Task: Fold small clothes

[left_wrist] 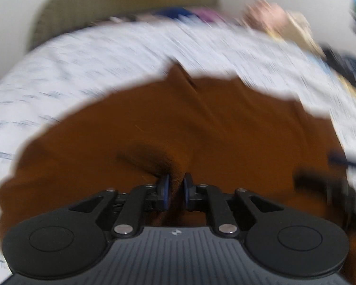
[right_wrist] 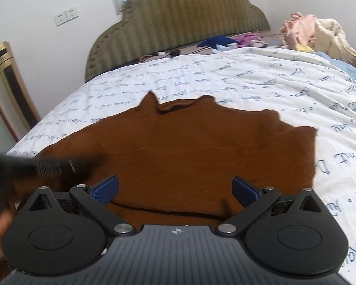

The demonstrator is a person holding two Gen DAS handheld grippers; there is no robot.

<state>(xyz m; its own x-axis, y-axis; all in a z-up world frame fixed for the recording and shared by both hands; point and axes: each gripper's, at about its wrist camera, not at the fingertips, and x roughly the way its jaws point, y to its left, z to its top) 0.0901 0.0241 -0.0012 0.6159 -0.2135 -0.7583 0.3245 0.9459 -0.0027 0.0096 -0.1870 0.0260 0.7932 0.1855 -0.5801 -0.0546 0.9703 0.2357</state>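
Observation:
A brown knit garment [right_wrist: 189,147] lies spread on the white printed bedsheet [right_wrist: 249,76]. In the left wrist view, which is motion-blurred, my left gripper [left_wrist: 176,190] is shut on a pinched fold of the brown garment [left_wrist: 201,128] near its front edge. In the right wrist view my right gripper [right_wrist: 175,190] is open, its blue pads [right_wrist: 106,188] wide apart just above the garment's near hem, holding nothing. The left gripper shows as a dark blur at the left of the right wrist view [right_wrist: 30,166].
An olive padded headboard [right_wrist: 178,23] stands at the far end of the bed. A pile of pink and cream clothes [right_wrist: 315,35] lies at the far right, with blue and purple items [right_wrist: 225,41] near the headboard. A gold tower fan [right_wrist: 14,83] stands left.

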